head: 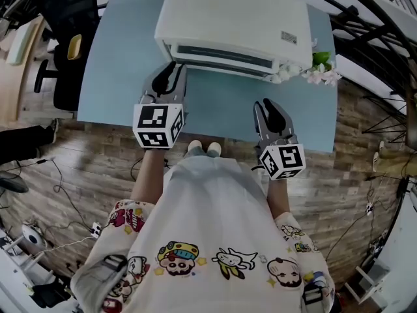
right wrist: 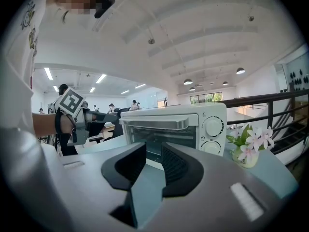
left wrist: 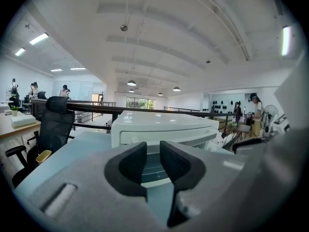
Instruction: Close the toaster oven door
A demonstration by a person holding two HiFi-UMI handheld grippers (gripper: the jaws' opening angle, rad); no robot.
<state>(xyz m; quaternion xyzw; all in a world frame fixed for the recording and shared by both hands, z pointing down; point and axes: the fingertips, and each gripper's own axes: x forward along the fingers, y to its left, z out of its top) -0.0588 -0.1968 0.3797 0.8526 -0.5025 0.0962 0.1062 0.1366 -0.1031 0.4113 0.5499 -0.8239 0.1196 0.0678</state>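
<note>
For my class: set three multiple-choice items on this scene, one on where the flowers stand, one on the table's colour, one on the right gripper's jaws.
1. Where do the flowers stand? A on the table beside the toaster oven, on the right gripper's side; B on top of the oven; C on the floor.
2. What colour is the table top? A red; B light blue; C black.
3. How are the right gripper's jaws? A shut on the oven handle; B shut on a flower; C apart, nothing between.
Answers: A, they stand on the table at the oven's end nearer that gripper; B, the bare top is pale blue; C, a clear gap shows between them.
</note>
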